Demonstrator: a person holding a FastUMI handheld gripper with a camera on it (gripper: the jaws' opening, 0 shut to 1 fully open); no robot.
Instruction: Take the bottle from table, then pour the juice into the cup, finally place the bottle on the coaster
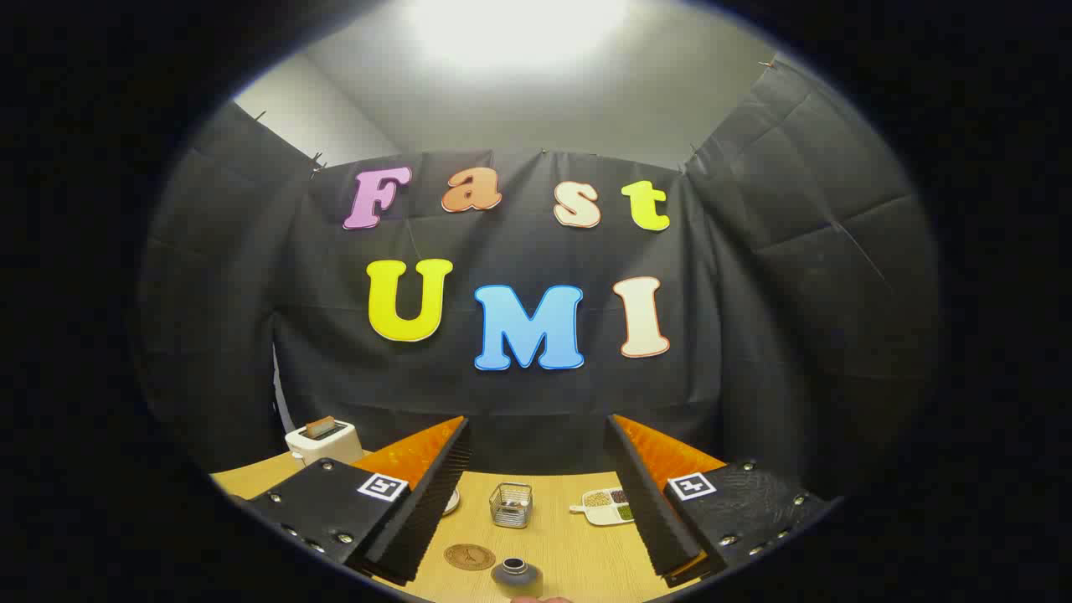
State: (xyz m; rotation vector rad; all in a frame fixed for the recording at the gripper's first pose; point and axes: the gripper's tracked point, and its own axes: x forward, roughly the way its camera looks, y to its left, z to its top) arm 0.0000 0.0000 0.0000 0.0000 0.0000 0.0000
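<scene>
My gripper [536, 486] is open, its two fingers spread wide above the wooden table [569, 544] with nothing between them. Below and between the fingers stands a dark bottle [515, 574] seen from above, its open mouth showing. Just left of the bottle lies a round brown coaster [469, 557]. Beyond the bottle, between the fingers, stands a small wire-mesh cup [511, 505]. A sliver of a hand or fingertip [540, 600] shows just near the bottle.
A white toaster [322, 441] with bread in it sits on the table's far left, beyond the left finger. A white divided dish [607, 506] with grains lies by the right finger. A white plate edge [452, 501] peeks beside the left finger.
</scene>
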